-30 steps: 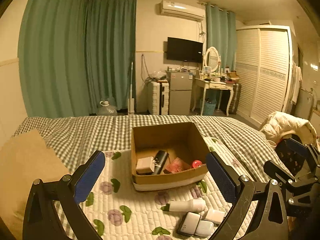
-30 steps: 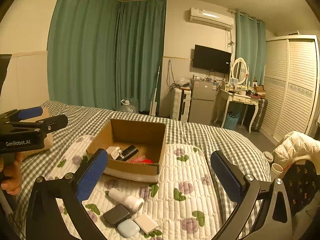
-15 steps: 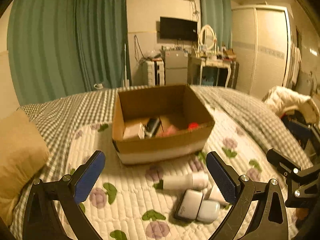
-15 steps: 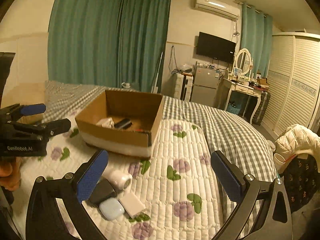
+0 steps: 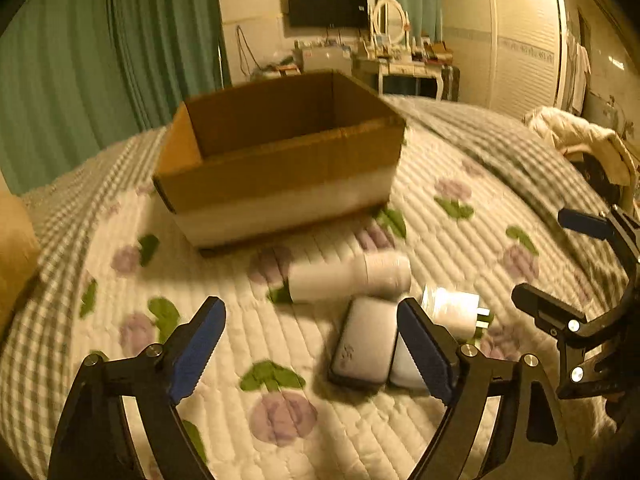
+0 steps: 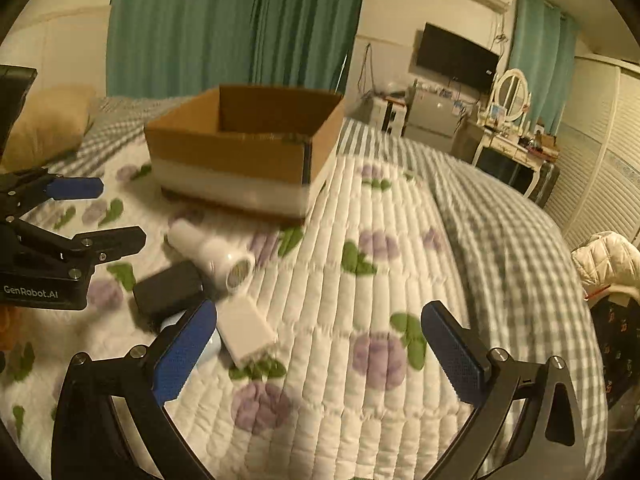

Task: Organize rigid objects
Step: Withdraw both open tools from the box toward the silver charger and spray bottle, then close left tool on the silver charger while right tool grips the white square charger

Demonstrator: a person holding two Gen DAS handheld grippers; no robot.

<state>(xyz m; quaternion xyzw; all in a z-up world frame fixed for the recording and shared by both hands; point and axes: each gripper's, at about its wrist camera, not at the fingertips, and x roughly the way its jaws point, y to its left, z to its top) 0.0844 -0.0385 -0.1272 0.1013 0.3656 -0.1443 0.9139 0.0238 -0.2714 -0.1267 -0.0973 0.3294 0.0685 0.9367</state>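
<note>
Where quilting ripples, cylindrical bottle [image 5: 349,276] lies.

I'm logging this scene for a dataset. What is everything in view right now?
cardboard box: 1, brown with a white band, on the quilt; contents hidden
bottle: 1, white, lying on its side in front of the box
dark case: 1, black edge with a pale face, beside the bottle
plug adapter: 1, white, flat on the quilt next to the case
pale blue case: 1, mostly hidden behind a finger
quilt: 1, white with purple flowers, over a checked bedspread
pillow: 1, tan, at the bed's head
left tool: 1, black with blue pads, open, above the case
right tool: 1, same colours, open, holding nothing
</note>
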